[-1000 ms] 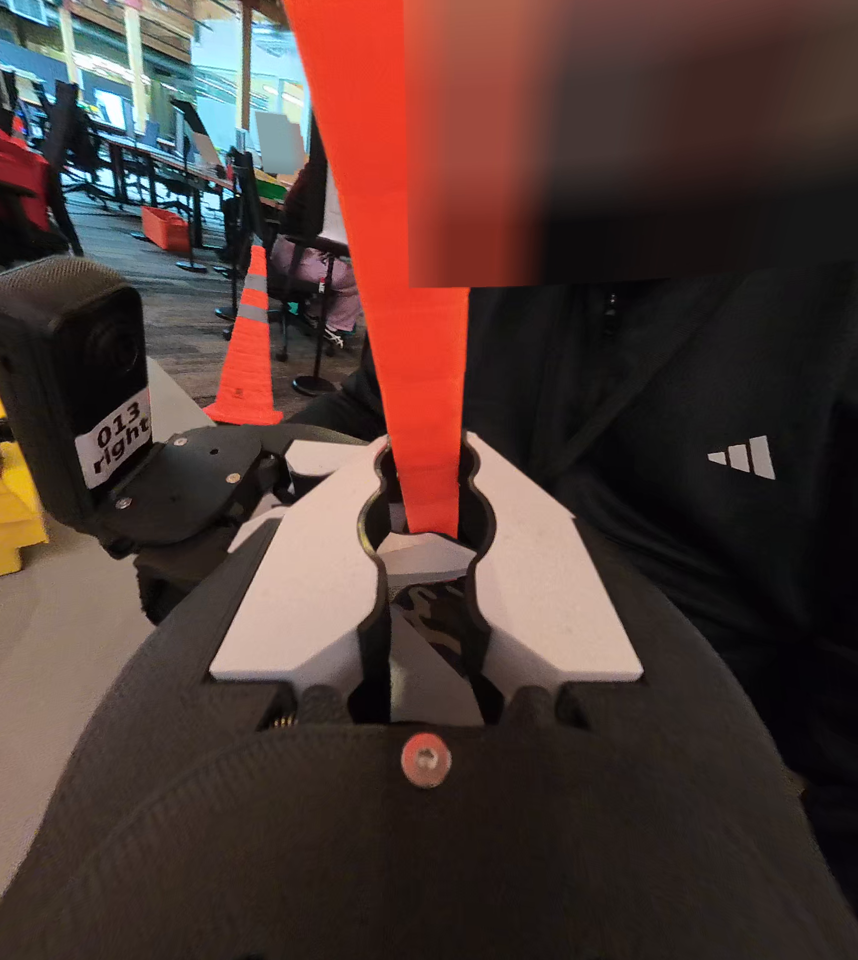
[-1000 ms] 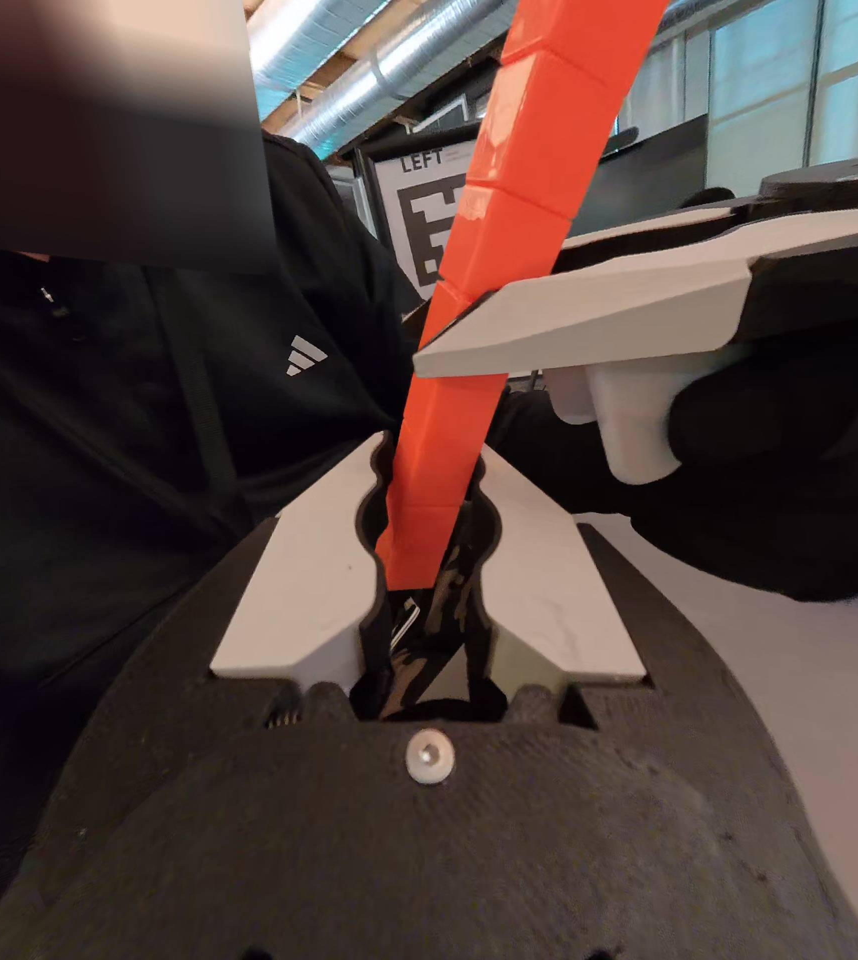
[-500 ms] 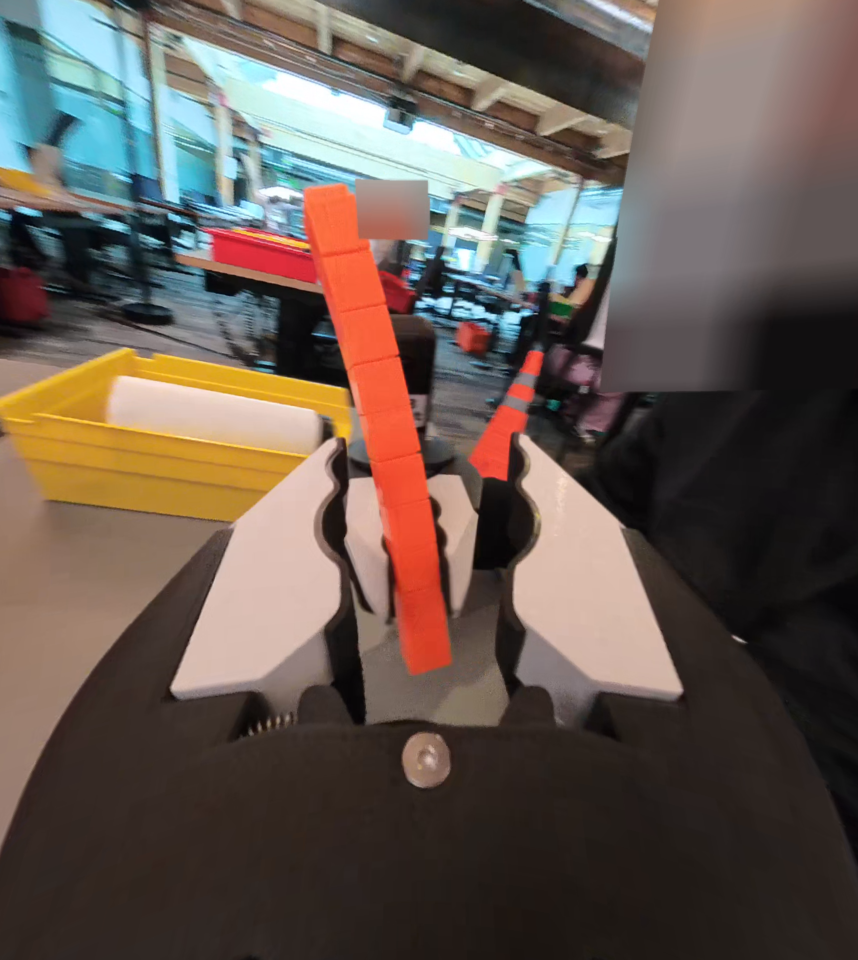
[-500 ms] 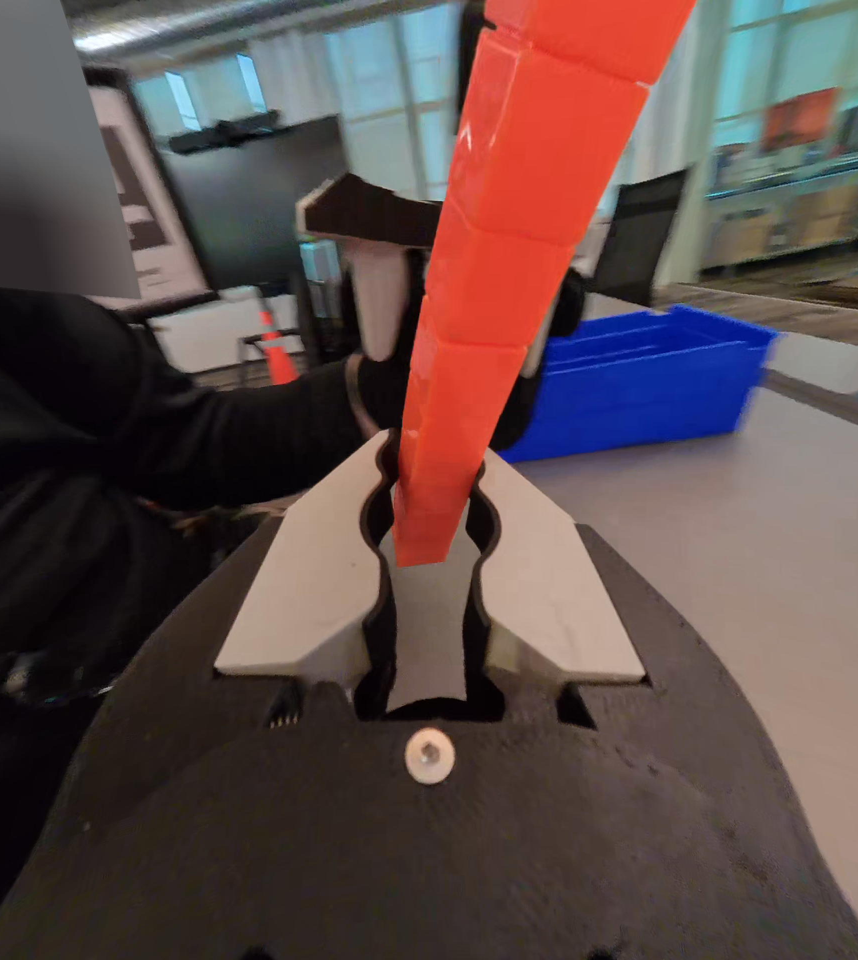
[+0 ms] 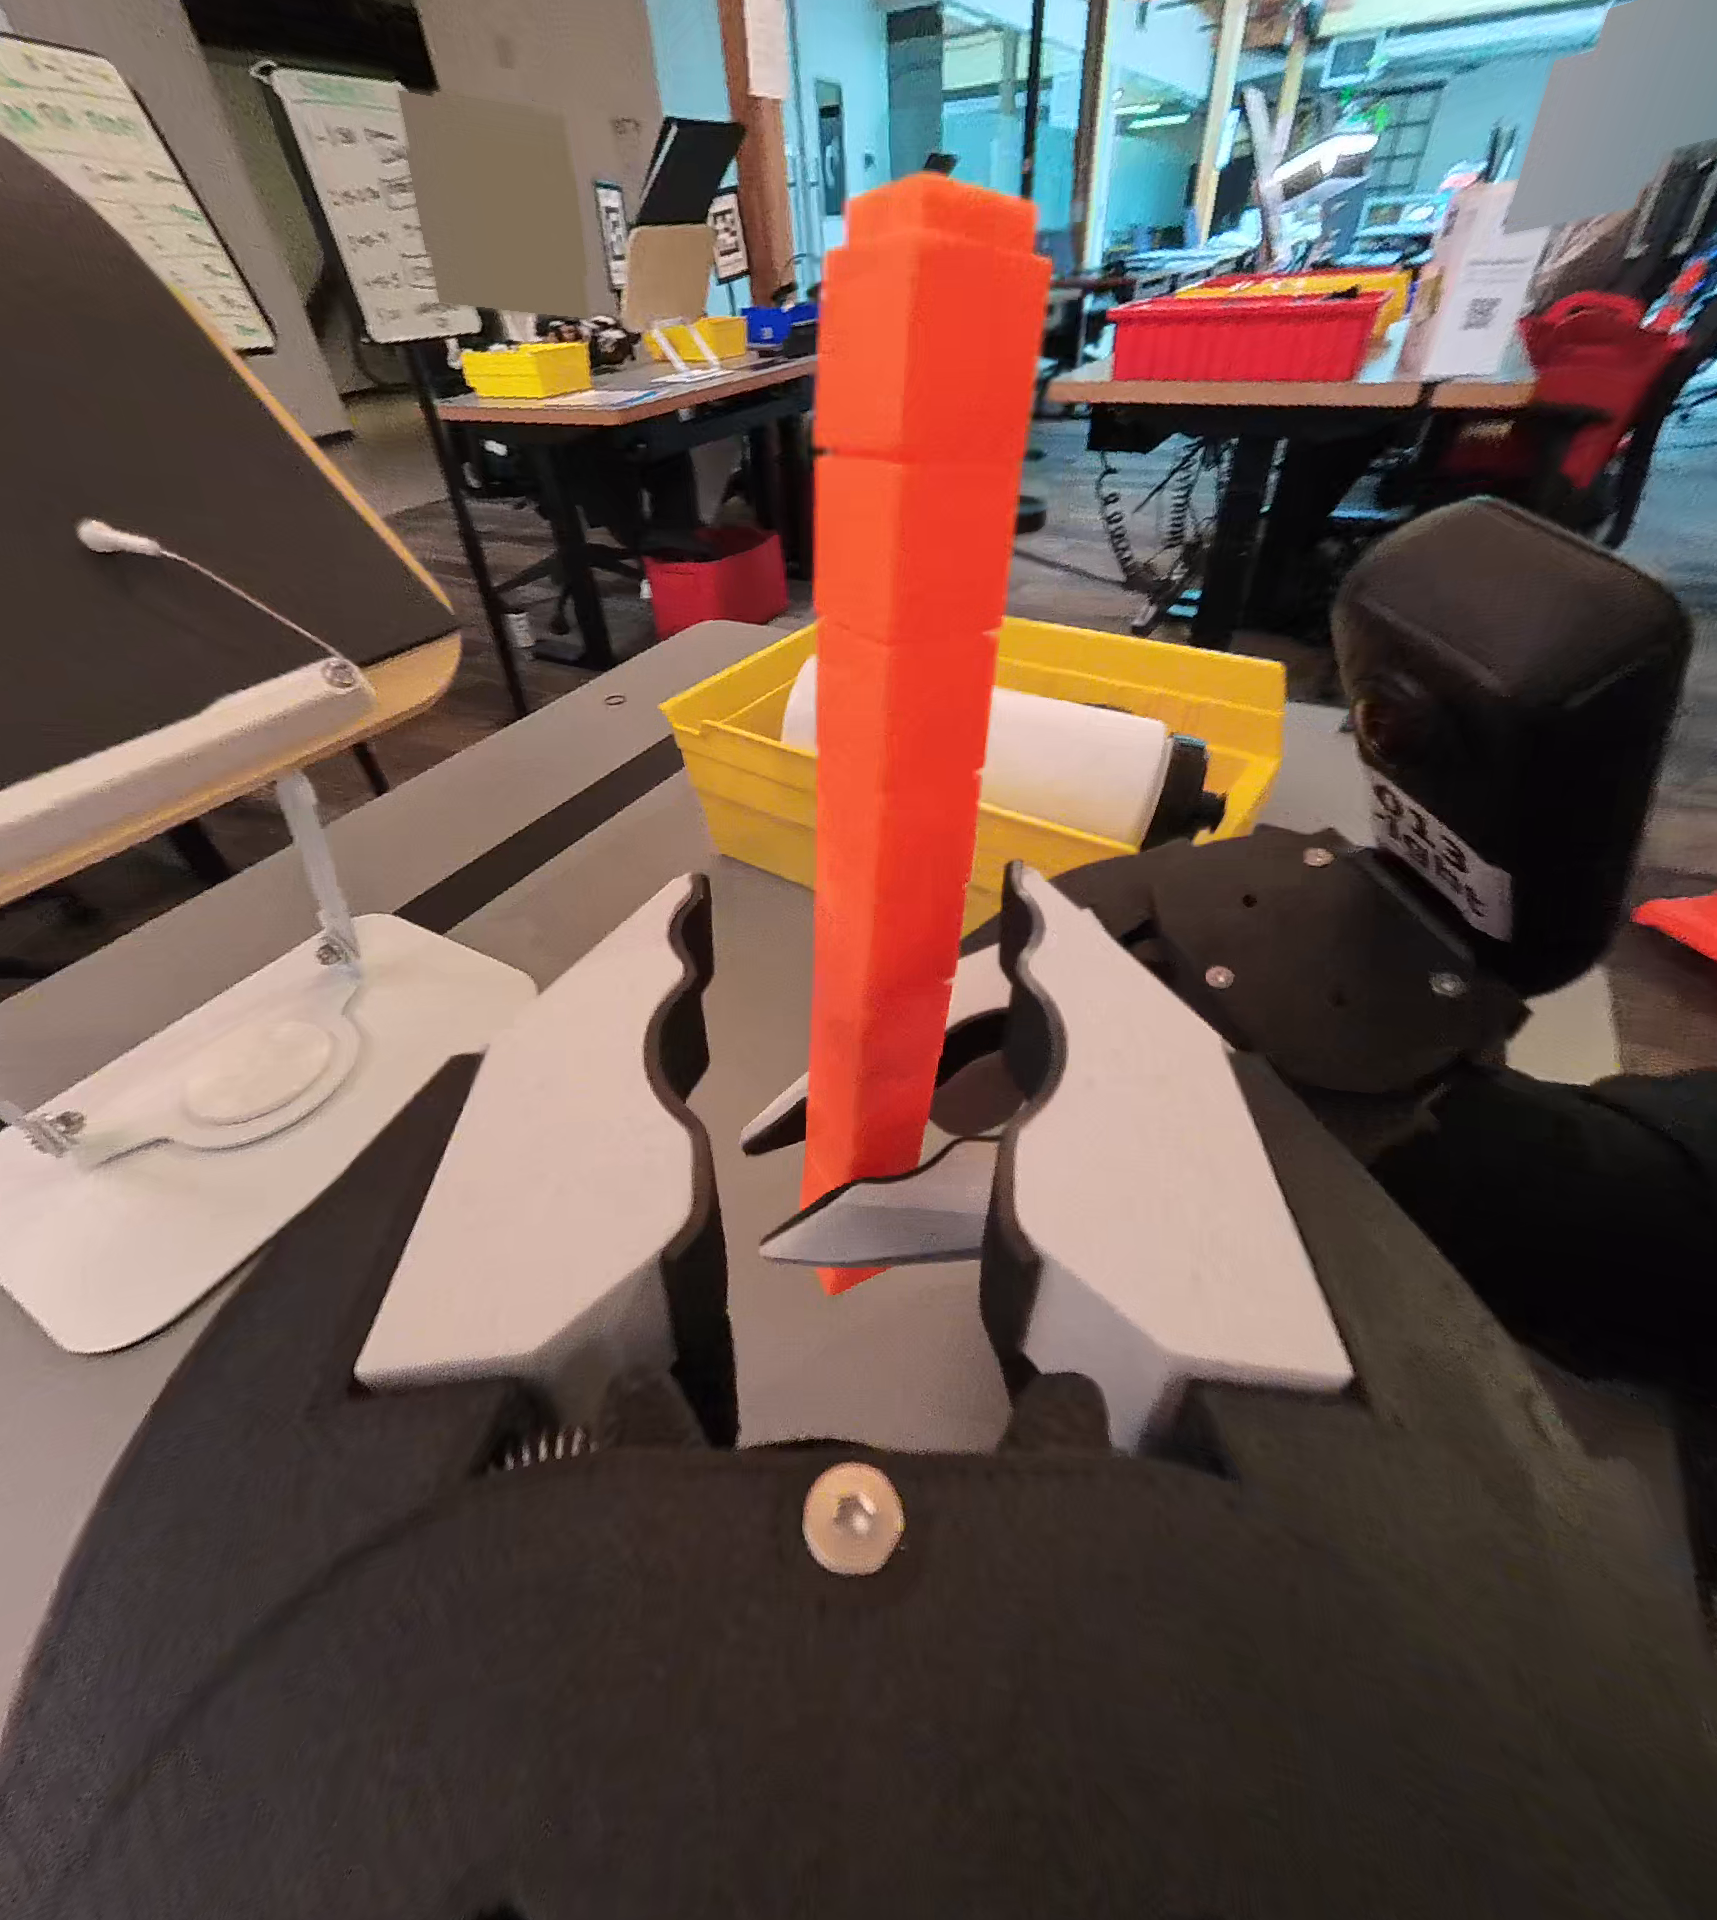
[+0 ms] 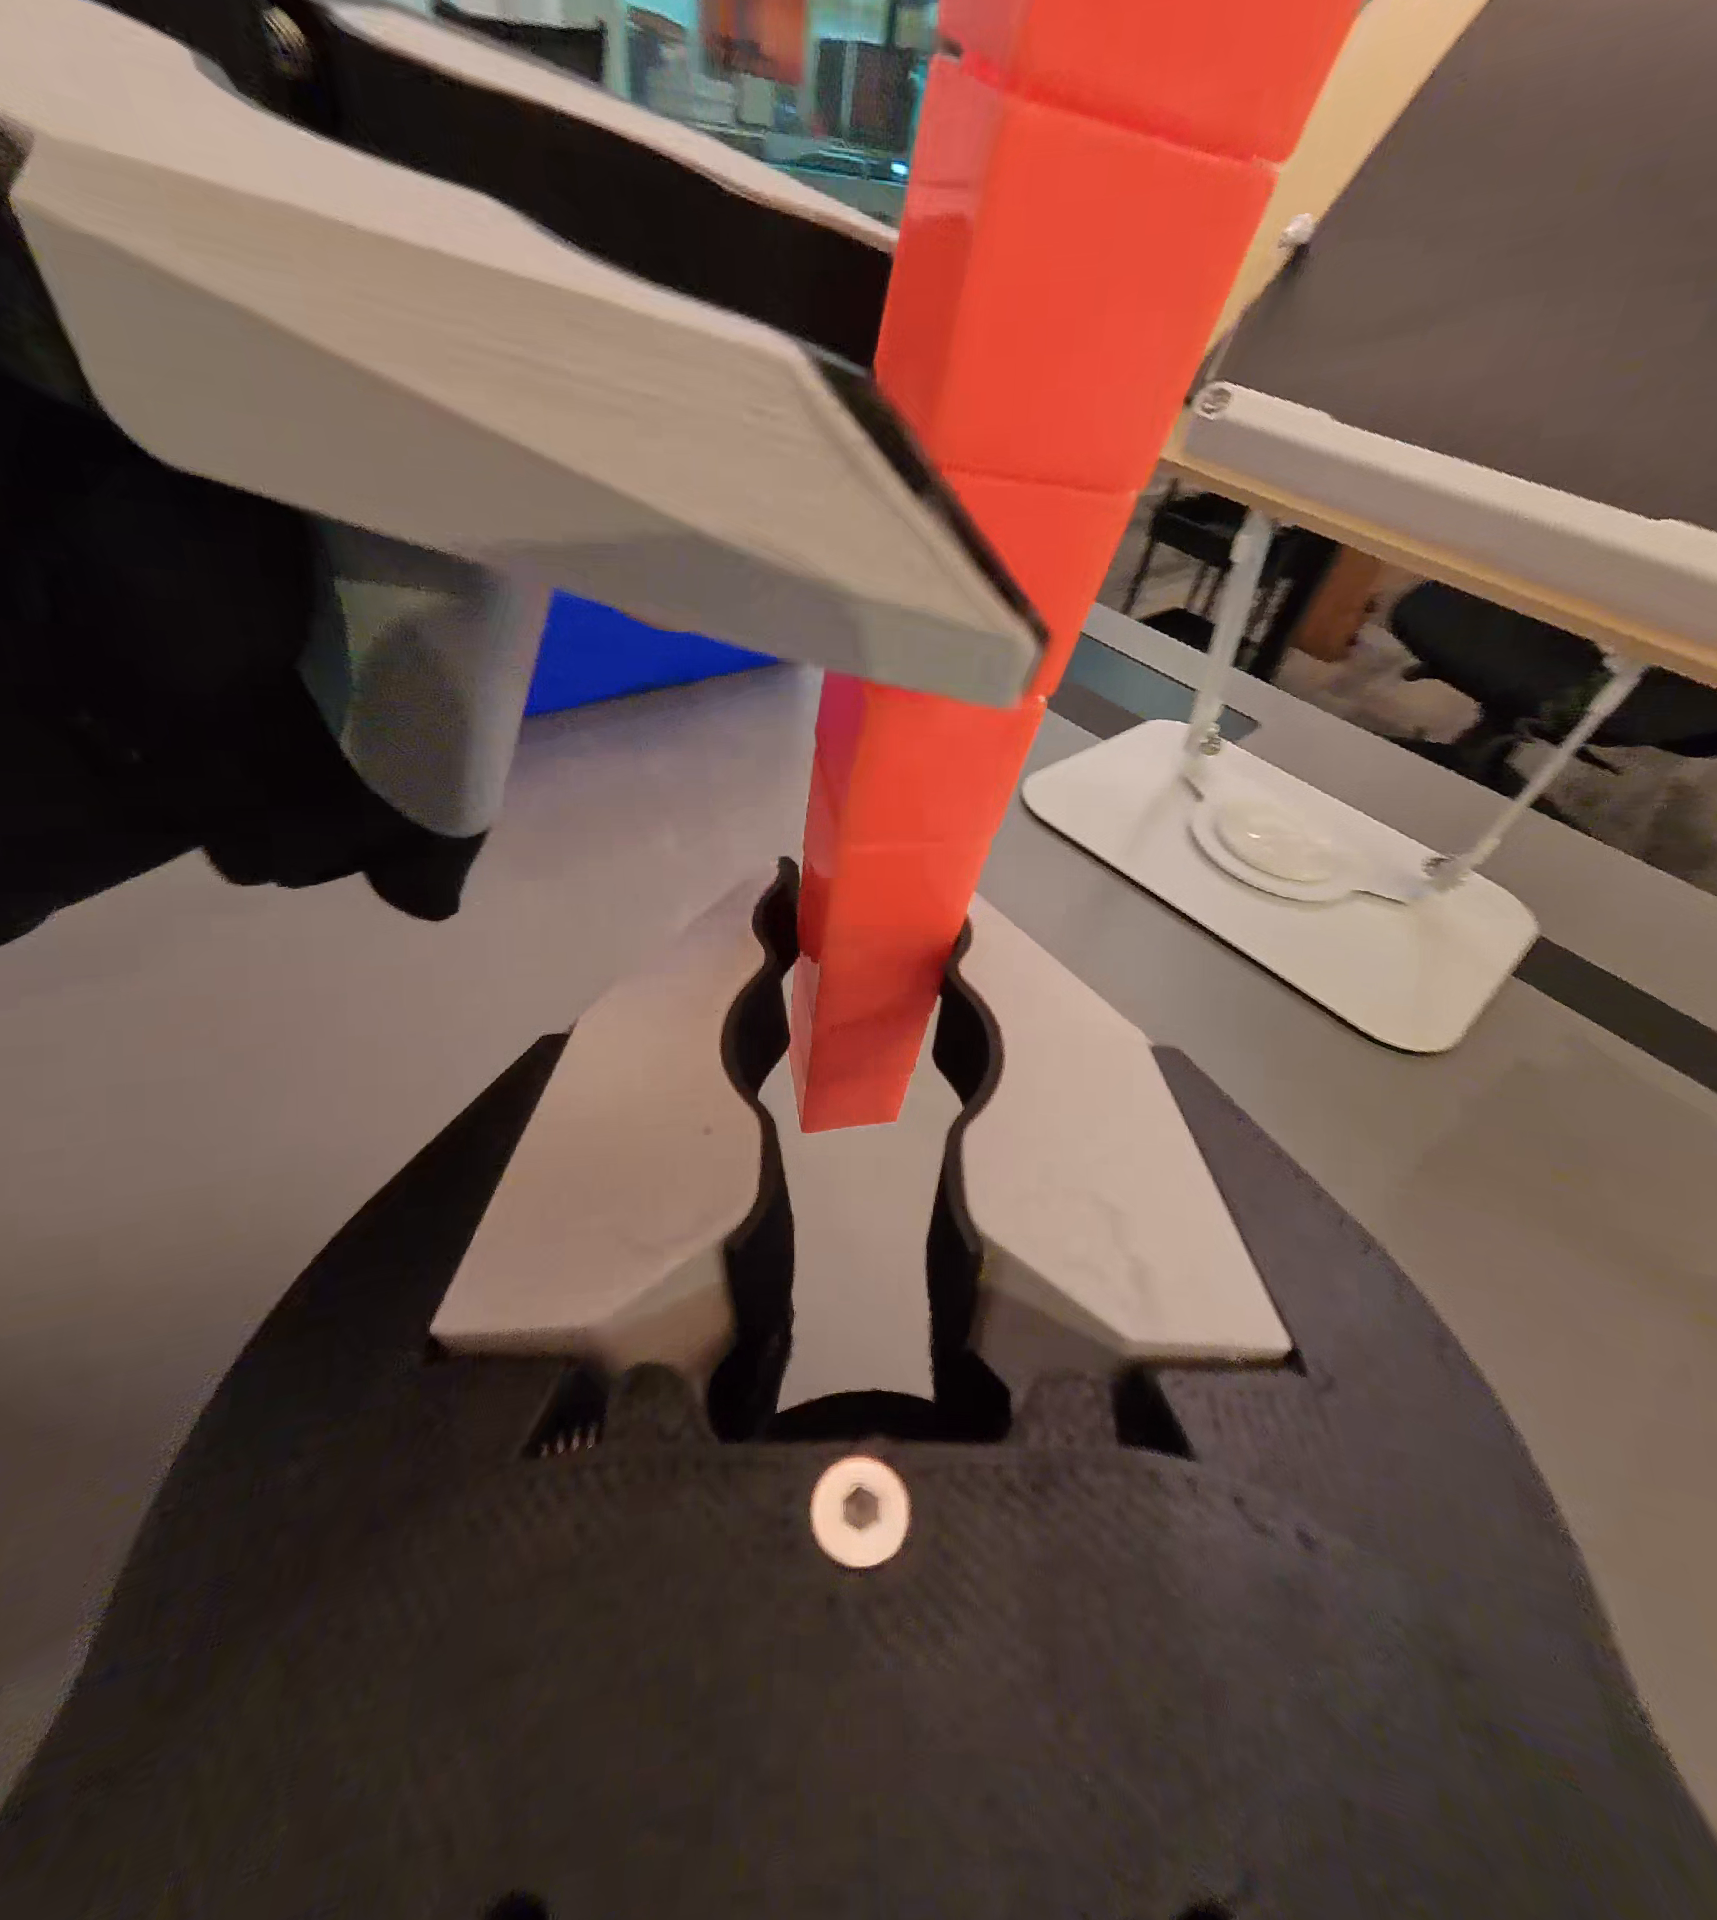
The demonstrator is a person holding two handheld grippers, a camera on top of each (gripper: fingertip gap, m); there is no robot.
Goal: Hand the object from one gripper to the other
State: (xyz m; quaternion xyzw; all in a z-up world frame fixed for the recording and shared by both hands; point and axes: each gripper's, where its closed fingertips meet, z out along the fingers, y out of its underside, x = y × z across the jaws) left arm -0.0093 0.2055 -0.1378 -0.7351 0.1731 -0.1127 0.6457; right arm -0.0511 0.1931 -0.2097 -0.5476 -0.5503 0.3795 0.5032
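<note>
A long orange bar of joined cubes (image 5: 906, 644) stands upright. My right gripper (image 6: 875, 904) is shut on its lower end (image 6: 864, 1018). In the left wrist view the right gripper (image 5: 802, 1195) comes in from the right, with its camera block behind it. My left gripper (image 5: 854, 894) is open, its jaws standing wide on either side of the bar without touching it. In the right wrist view one grey finger of the left gripper (image 6: 521, 468) reaches in from the left, beside the bar and above my right jaws. The bar's top is cut off there.
A yellow bin (image 5: 750, 790) holding a white roll (image 5: 1062, 758) sits on the grey table (image 5: 23, 1455) behind the bar. A white stand (image 5: 210, 1122) carries a tilted dark board at the left; it also shows at the right of the right wrist view (image 6: 1280, 852). A blue bin (image 6: 625, 655) is farther back. Tip to tip, the grippers are about 8 cm apart.
My left gripper has opened and let go of the bar; the right gripper keeps its grip. Both grippers have swung round from facing the person to facing the table.
</note>
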